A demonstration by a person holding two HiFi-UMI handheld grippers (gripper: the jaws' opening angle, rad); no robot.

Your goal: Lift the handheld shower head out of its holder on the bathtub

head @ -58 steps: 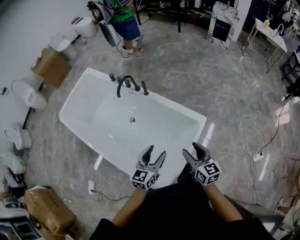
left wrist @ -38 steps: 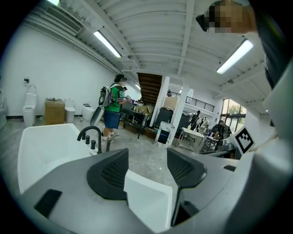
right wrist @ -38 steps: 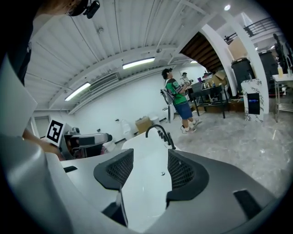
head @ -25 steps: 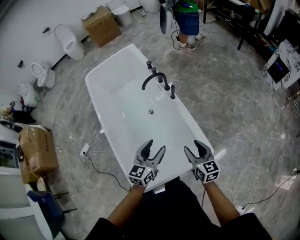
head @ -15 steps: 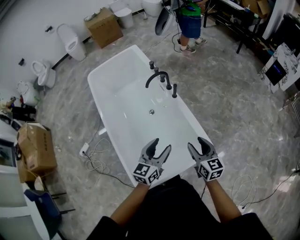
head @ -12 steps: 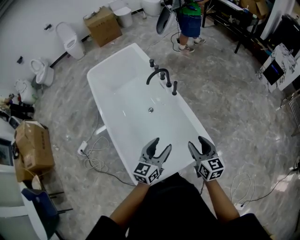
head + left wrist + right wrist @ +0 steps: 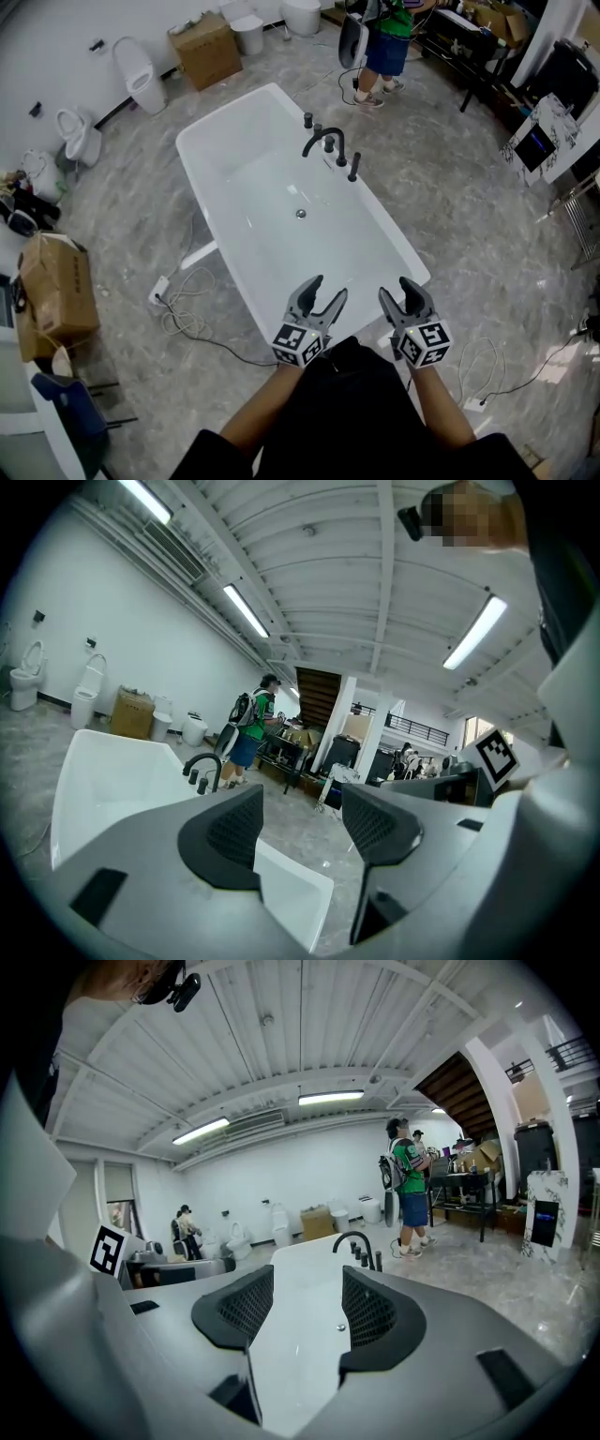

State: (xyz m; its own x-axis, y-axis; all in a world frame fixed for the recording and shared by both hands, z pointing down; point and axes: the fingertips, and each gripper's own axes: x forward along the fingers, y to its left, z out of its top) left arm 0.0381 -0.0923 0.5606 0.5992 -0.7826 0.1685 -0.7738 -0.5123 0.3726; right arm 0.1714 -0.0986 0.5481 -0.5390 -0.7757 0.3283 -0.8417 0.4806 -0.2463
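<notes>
Tub (image 7: 389, 239) stands alone on the marble floor, white, empty and dry-looking, with its drain (image 7: 300, 214) near the middle of the basin.

Black fittings line the tub's far long rim: an arched spout (image 7: 323, 141) flanked by short knobs. The slim upright post at the end of that row nearest the person reads as the shower head (image 7: 353, 167), seated in its holder. It also shows in the right gripper view (image 7: 378, 1261). I can't make out a hose.

Left gripper (image 7: 325, 292) hovers over the tub's near end, fingers (image 7: 234, 827) spread wide, with only the tub corner and floor visible between them. Right gripper (image 7: 397, 292) is beside it, also over the near end, fingers (image 7: 366, 1307) wide with nothing in them. The basin and fittings line up through the gap.

Both grippers are held level, low and pre-opened, aimed along the tub's length. That looks like an approach posture, with the person at the tub's short end and the target well apart at the far rim.

Judgement: the reach hasn't begun. The person needs to come along the tub's side before either gripper can close on the post.

Bystander (image 7: 384, 37) stands beyond the tub's far end. Loose cable (image 7: 187, 309) lies on the floor along the tub's other long side and could trip someone.
</notes>
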